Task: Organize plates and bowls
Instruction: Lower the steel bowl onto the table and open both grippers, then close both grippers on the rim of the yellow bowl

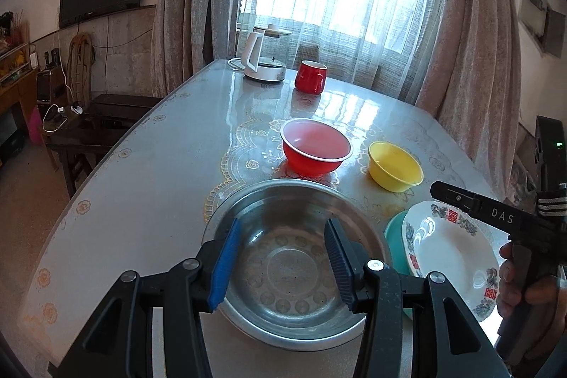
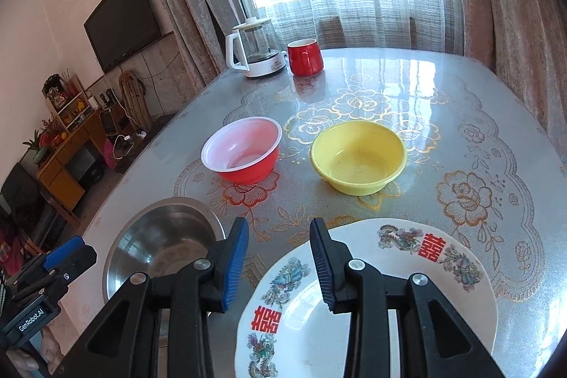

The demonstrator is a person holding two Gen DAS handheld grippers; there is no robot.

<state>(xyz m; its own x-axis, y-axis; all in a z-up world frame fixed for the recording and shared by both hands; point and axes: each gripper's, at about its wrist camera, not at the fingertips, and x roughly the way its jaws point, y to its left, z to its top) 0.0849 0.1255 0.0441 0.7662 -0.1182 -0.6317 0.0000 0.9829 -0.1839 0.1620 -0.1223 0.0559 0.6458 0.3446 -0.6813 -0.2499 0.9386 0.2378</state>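
Observation:
My left gripper [image 1: 283,254] hangs open over a steel bowl [image 1: 294,271] at the table's near edge, its pads clear of the rim. My right gripper [image 2: 278,257] stands open above the left rim of a white plate [image 2: 389,289] with red characters, touching nothing. That white plate [image 1: 450,254] lies on a teal plate [image 1: 393,232]. Farther back sit a red bowl [image 1: 315,146] and a yellow bowl [image 1: 395,165], both upright. The right gripper [image 1: 437,190] reaches in from the right above the white plate. The left gripper [image 2: 71,254] shows beside the steel bowl [image 2: 166,247].
A white kettle [image 1: 262,59] and a red mug [image 1: 312,77] stand at the far end of the glossy table [image 1: 141,201], before curtains. The table's left edge drops to the floor, with a dark bench [image 1: 106,119] beyond. A hand [image 1: 514,278] holds the right gripper's handle.

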